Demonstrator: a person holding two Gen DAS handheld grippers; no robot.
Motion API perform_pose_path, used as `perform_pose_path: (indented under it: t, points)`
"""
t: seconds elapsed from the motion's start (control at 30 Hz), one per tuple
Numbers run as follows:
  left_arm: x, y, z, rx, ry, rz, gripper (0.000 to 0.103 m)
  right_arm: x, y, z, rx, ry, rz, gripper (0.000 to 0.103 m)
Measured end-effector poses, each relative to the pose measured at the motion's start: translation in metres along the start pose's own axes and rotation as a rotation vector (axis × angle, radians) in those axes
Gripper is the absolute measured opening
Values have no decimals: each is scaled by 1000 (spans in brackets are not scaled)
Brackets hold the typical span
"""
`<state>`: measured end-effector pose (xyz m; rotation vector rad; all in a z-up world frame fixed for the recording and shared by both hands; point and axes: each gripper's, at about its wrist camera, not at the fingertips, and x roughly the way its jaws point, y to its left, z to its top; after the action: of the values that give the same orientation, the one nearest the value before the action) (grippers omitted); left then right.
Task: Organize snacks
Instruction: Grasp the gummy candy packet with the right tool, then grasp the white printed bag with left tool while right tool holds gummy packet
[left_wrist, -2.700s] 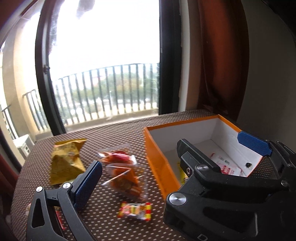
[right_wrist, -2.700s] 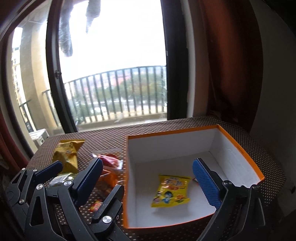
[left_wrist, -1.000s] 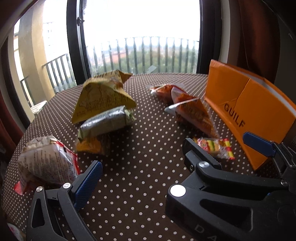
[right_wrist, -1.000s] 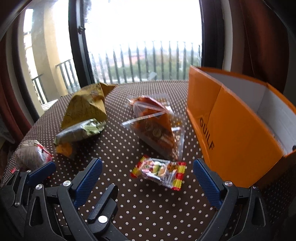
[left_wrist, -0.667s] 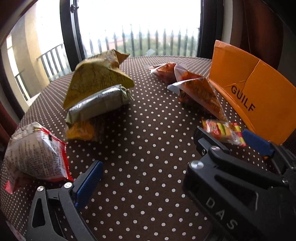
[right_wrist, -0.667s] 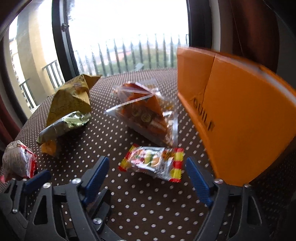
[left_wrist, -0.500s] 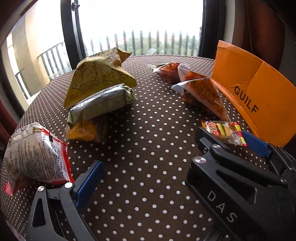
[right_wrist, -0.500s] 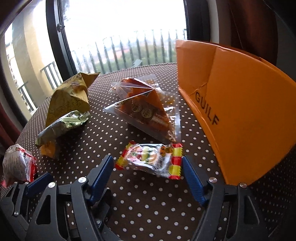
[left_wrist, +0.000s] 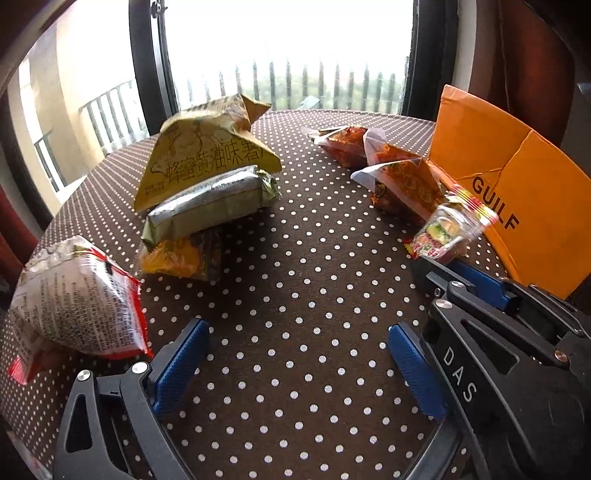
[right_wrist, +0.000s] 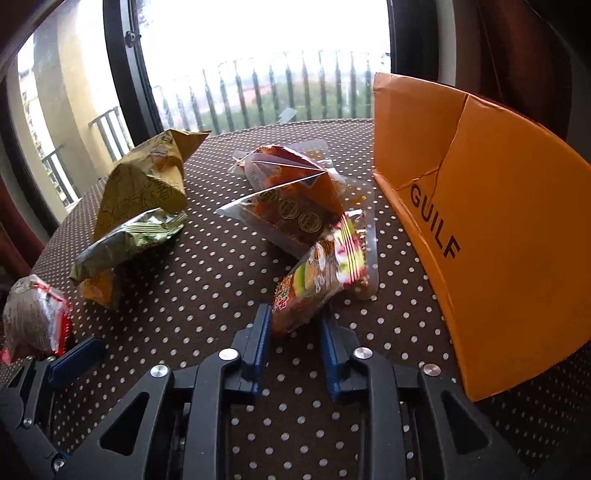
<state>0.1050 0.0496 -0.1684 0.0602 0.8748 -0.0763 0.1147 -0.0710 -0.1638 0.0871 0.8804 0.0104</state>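
Brown cloth (left_wrist: 295, 280) with white dots covered the round table, which stood before a tall window (right_wrist: 258, 37) with a railed balcony (left_wrist: 295, 85) outside; reddish curtains (right_wrist: 517, 44) hung beyond the orange box (right_wrist: 498, 229) lettered GUILF.

Seven packets could be counted. Left of the box lay two clear wedge-shaped bags of red-orange snacks (right_wrist: 295, 206), one behind the other. Farther from the box sat a yellow bag with Chinese print (left_wrist: 207, 162), a green-silver packet (left_wrist: 210, 203) leaning on it, and a small orange packet (left_wrist: 177, 254) beneath that. Farthest from the box lay a white and red packet (left_wrist: 74, 299).

The right gripper (right_wrist: 295, 325) had just been closing, and its blue pads pinched the lower end of a small red and yellow candy packet (right_wrist: 321, 273), which stood tilted just left of the box's near wall. The left gripper (left_wrist: 295, 354) gaped wide over bare cloth, holding nothing.

The box's inside was hidden behind its wall. Print on the candy packet was blurred, and the white packet's edge ran out of frame.
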Motion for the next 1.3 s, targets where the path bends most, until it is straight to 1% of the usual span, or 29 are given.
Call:
perform_pose_path:
  t: [0.3,0.5,0.63,0.93,1.03,1.2,1.3]
  points:
    - [-31,0,1,-8,-77,24,99,-33,6,-1,-36,-77,38,22]
    - [-55,15,9,-32,-139,52,99,-54,18,7,-62,-127,75,21]
    - [-64,27,15,-48,-162,74,99,-61,30,15,-87,-145,107,21]
    - [-73,63,22,-82,-179,136,102,-64,67,27,-119,-163,175,21]
    - [-72,75,26,-94,-177,168,102,-59,80,31,-128,-163,191,21]
    - [-67,96,29,-130,-159,213,102,-54,98,34,-136,-155,217,21]
    - [-58,108,28,-152,-134,232,102,-49,105,33,-140,-142,224,21]
